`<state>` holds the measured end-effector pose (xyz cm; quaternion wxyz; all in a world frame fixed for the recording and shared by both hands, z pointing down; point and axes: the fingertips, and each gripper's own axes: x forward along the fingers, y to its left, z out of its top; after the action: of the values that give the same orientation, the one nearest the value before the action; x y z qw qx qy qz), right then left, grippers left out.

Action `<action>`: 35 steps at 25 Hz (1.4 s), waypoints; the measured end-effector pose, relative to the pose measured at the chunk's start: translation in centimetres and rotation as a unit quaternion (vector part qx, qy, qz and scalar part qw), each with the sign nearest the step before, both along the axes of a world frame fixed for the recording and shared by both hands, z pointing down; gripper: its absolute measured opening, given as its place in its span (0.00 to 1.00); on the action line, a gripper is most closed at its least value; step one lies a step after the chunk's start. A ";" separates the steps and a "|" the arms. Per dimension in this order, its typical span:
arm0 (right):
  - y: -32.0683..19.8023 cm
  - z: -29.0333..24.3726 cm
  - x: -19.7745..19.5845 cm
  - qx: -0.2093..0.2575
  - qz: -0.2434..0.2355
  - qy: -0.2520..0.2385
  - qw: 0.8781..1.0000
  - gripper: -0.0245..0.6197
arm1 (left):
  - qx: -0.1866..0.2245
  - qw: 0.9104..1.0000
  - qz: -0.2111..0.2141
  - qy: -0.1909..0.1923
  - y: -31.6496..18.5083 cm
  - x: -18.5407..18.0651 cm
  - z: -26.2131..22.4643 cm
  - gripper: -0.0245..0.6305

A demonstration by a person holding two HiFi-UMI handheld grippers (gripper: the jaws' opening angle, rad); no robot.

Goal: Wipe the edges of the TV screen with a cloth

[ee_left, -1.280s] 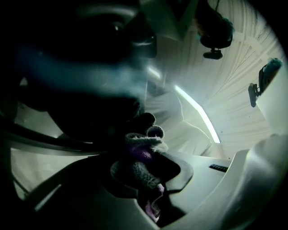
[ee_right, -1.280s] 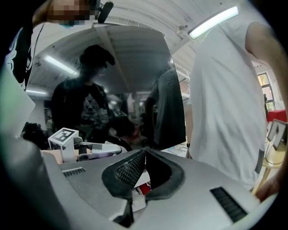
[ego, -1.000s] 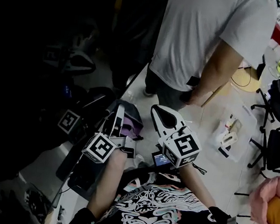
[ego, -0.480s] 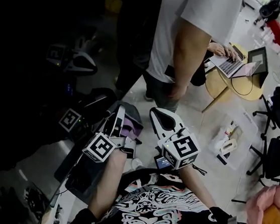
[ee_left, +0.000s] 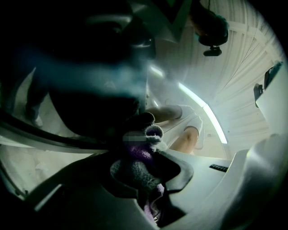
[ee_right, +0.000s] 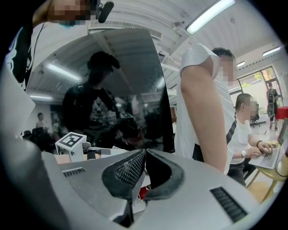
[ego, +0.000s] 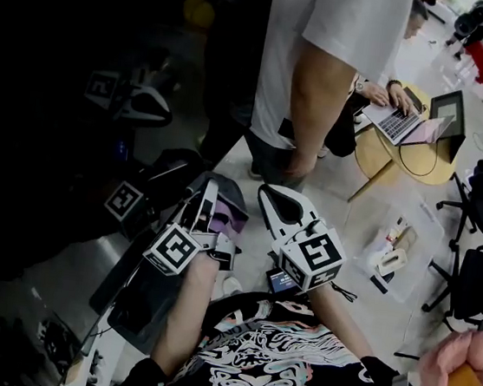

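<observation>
The left claw [ee_left: 146, 157] was clamped on the purple-grey cloth [ee_left: 134, 173], which was bunched between its jaws, while the right claw [ee_right: 145, 153] was closed, empty, and facing what looked like the dark TV screen [ee_right: 118, 85].

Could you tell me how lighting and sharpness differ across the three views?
Head view: left half sinks into near-black, right side brighter. Left gripper view: dim, smeared above the fuzzy grey-purple cloth. Right gripper view: bright, sharp, fisheye-bent; the glossy black TV screen mirrors ceiling lights.
</observation>
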<state>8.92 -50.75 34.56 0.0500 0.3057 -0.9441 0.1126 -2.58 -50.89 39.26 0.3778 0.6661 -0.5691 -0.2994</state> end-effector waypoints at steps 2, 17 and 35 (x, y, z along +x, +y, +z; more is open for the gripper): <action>-0.2 0.1 0.1 -0.001 0.000 0.000 1.000 0.09 | 0.001 1.000 -0.001 0.003 -0.4 0.0 0.1 0.19; -3.0 0.1 2.0 0.015 0.004 0.007 1.000 0.09 | 0.006 1.000 0.017 0.006 -4.0 1.9 -0.1 0.19; -4.7 0.6 3.1 0.001 0.020 0.002 1.000 0.09 | 0.011 0.999 0.030 0.025 -8.2 3.6 0.0 0.19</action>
<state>12.01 -55.49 35.16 0.0491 0.3251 -0.9378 0.1116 1.03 -59.11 39.27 0.3934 0.6793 -0.5363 -0.3102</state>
